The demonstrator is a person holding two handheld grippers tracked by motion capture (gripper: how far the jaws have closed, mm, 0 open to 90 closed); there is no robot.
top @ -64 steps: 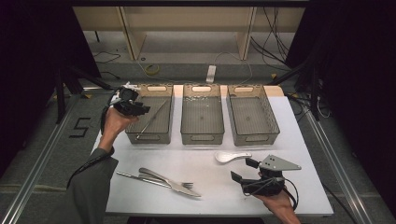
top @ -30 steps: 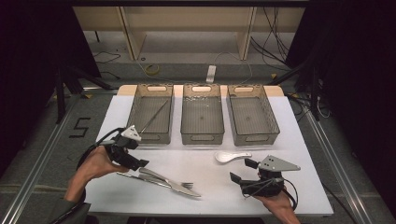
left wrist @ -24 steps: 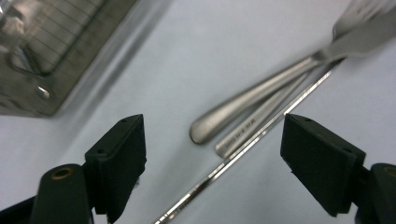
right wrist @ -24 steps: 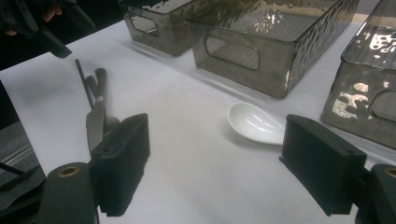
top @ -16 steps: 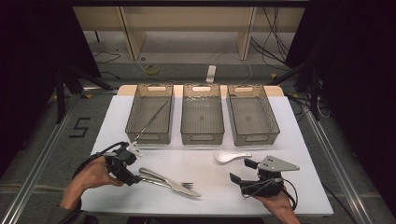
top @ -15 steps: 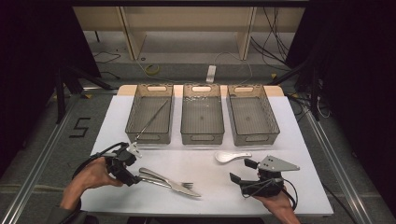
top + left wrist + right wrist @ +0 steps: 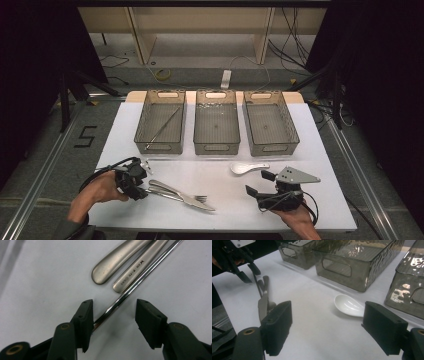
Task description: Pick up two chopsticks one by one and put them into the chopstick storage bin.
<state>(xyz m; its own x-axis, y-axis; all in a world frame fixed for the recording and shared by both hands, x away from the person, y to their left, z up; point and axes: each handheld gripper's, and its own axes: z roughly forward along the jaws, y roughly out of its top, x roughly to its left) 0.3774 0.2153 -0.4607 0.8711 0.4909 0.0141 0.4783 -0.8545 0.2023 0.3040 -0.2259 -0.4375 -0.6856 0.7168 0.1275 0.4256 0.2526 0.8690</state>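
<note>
A thin shiny metal rod point(image 7: 140, 277) lies on the white table point(image 7: 310, 150) beside a rounded handle point(image 7: 110, 265) and a flat stamped handle point(image 7: 136, 272). My left gripper point(image 7: 114, 303) straddles the rod's near end. Its jaws have just been closing: the left pad point(image 7: 86, 315) touches the rod, the right pad point(image 7: 147, 317) stands apart. In the high view this left gripper point(image 7: 141, 186) sits at the front left, at the handles of a fork point(image 7: 195, 198) and a knife point(image 7: 200, 205). My right gripper point(image 7: 258, 183) rests open at the front right, facing a white spoon point(image 7: 348, 305).
Three grey see-through bins point(image 7: 216, 125) stand in a row at the back of the table. The left bin point(image 7: 145, 120) holds one thin metal rod point(image 7: 162, 127). The white spoon point(image 7: 248, 167) lies in front of the middle bin. The table's front edge is close behind both hands.
My left hand came from over the left bin down to the cutlery at the front left, sank onto the table, and its jaws narrowed. The right hand stayed put.
</note>
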